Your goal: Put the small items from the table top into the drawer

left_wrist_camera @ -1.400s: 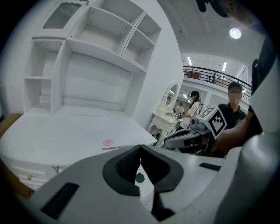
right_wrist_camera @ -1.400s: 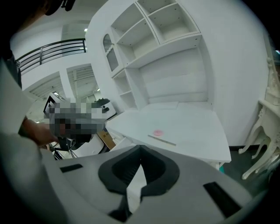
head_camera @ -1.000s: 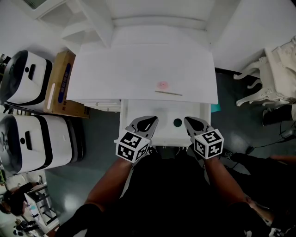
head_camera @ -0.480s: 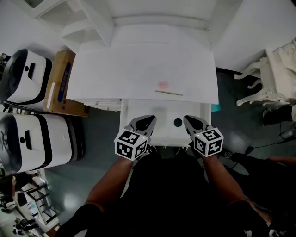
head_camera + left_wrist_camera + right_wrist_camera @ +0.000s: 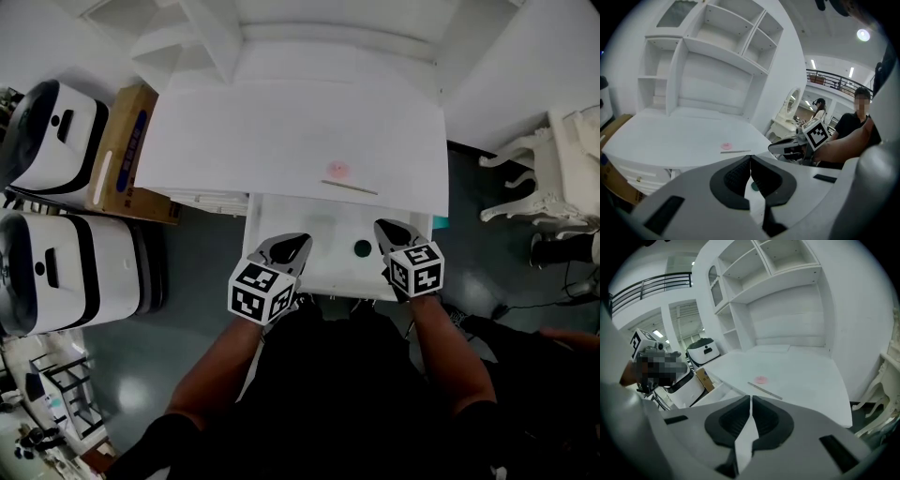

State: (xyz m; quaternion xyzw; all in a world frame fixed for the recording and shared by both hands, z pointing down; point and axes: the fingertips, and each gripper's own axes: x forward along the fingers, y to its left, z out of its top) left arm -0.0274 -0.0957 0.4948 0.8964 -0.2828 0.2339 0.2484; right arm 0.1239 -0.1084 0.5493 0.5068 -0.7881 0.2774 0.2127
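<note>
Left gripper (image 5: pixel 292 246) and right gripper (image 5: pixel 389 234) angled down over open drawer (image 5: pixel 328 274), both with jaws pressed together, empty.
Pink disc (image 5: pixel 337 170) and stick (image 5: pixel 350 187) on table (image 5: pixel 244 141) near front edge; dark button (image 5: pixel 363 248) in drawer between grippers.

Table top (image 5: pixel 281 131): smooth white painted surface, matt. Drawer (image 5: pixel 328 264): same white finish. Left gripper (image 5: pixel 750 158) and right gripper (image 5: pixel 750 399): matt grey plastic shells, black ribbed pads (image 5: pixel 737 178). Box (image 5: pixel 117 155): brown cardboard. Floor (image 5: pixel 202 272): dark, glossy.

Furniture showroom: white desk (image 5: pixel 281 141), ornate chair (image 5: pixel 562 159)
</note>
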